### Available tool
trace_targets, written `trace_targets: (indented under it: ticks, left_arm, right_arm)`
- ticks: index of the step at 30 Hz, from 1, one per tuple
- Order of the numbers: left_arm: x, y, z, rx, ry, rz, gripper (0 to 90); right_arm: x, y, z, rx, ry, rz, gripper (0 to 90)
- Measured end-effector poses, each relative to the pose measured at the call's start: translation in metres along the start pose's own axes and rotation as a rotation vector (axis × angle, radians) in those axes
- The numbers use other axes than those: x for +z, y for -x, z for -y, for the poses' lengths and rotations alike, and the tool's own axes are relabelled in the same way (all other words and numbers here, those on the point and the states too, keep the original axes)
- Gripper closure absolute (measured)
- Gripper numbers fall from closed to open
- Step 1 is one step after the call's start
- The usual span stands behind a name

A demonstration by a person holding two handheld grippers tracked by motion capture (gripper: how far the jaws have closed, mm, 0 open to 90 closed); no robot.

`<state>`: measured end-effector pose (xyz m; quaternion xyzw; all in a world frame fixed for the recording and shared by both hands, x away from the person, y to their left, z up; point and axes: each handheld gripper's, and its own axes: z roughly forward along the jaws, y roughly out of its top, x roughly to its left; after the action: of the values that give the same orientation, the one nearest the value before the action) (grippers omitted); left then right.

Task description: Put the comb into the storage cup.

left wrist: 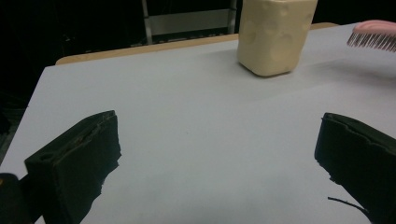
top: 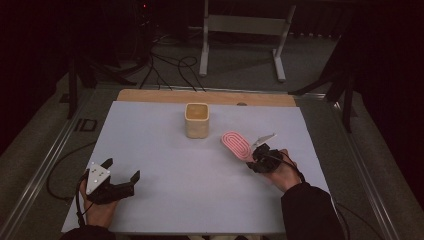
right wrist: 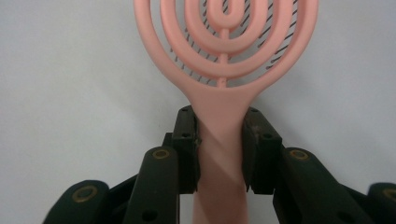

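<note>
A pink hairbrush [top: 236, 144] with an open ring-pattern head is held just above the white table at the right. My right gripper [top: 256, 156] is shut on its handle [right wrist: 221, 140], bristles facing down. In the left gripper view the brush head [left wrist: 373, 36] pokes in at the top right, off the surface. A cream square cup [top: 197, 120] stands upright in the middle back of the table and appears again in the left gripper view [left wrist: 274, 35]. My left gripper [top: 121, 173] rests at the near left, jaws wide apart with nothing between them [left wrist: 219, 154].
The white table top [top: 165, 165] has a wooden strip [top: 150, 96] along its far edge. Beyond it are a metal stand [top: 240, 30] and cables [top: 170, 67] on the floor. Rails run along both table sides.
</note>
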<state>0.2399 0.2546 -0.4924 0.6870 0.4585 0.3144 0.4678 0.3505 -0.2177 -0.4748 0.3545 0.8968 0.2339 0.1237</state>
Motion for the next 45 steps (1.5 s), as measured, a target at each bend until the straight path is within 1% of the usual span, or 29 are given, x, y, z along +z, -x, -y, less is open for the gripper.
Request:
trace_targets:
  ticks: [3, 7, 13, 14, 16, 28, 35, 40, 41, 45]
  left_arm:
    - [0.000, 0.000, 0.000, -0.002, 0.000, 0.002, 0.6]
    - [0.000, 0.000, 0.000, -0.005, 0.001, 0.002, 0.6]
    - [0.000, 0.000, 0.000, -0.004, 0.002, 0.002, 0.7]
    - [0.000, -0.001, 0.000, -0.005, 0.002, 0.002, 0.7]
    - [0.000, -0.001, 0.000, -0.006, 0.001, 0.002, 0.7]
    - [0.000, 0.000, 0.000, -0.003, -0.006, 0.002, 0.9]
    - [0.001, -0.001, 0.001, -0.009, -0.010, 0.001, 0.9]
    - [0.002, -0.001, 0.001, -0.007, -0.019, 0.009, 0.9]
    - [0.002, 0.000, 0.001, -0.009, -0.018, 0.010, 0.9]
    - [0.003, 0.001, 0.000, -0.007, -0.025, 0.022, 0.8]
  right_arm:
    - [-0.006, -0.002, 0.000, 0.003, 0.036, 0.005, 69.8]
    - [-0.011, -0.004, 0.000, 0.008, 0.067, 0.009, 69.7]
    - [-0.016, -0.006, 0.003, 0.023, 0.123, 0.018, 69.8]
    - [-0.017, -0.006, 0.003, 0.024, 0.130, 0.026, 69.7]
    - [-0.019, -0.008, 0.004, 0.025, 0.155, 0.029, 69.8]
    - [-0.026, -0.018, 0.015, 0.043, 0.273, 0.049, 69.8]
    - [-0.028, -0.024, 0.020, 0.054, 0.343, 0.047, 69.7]
    - [-0.030, -0.028, 0.020, 0.048, 0.370, 0.041, 69.7]
    - [-0.030, -0.028, 0.021, 0.037, 0.370, 0.045, 69.7]
    - [-0.033, -0.030, 0.021, 0.045, 0.386, 0.041, 69.7]
